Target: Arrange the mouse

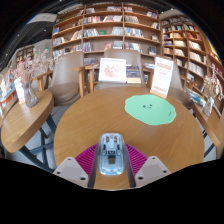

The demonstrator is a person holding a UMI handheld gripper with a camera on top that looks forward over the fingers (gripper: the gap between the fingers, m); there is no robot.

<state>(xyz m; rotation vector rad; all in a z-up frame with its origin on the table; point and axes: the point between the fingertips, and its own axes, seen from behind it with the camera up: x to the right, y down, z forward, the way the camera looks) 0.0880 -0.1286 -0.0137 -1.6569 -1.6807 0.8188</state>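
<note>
Mouse [111,154] is clamped between the pink pads of the gripper [111,163], held just above the round wooden tabletop [85,120]. Green mat [150,108] lies at 1 o'clock, well apart. Grasp is best kept level and lowered squarely onto the mat's middle before release.

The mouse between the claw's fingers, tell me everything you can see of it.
The mouse is a small computer mouse with a pale silver-grey shell that looks like smooth plastic, a light blue patch on top and a darker strip down its middle. It lies flat, lengthwise along the claw, on the round wooden table. It sits between the two fingers, with the magenta pads close at either side. Whether the pads actually press on it cannot be made out. The green mat lies well beyond it, apart.
</note>
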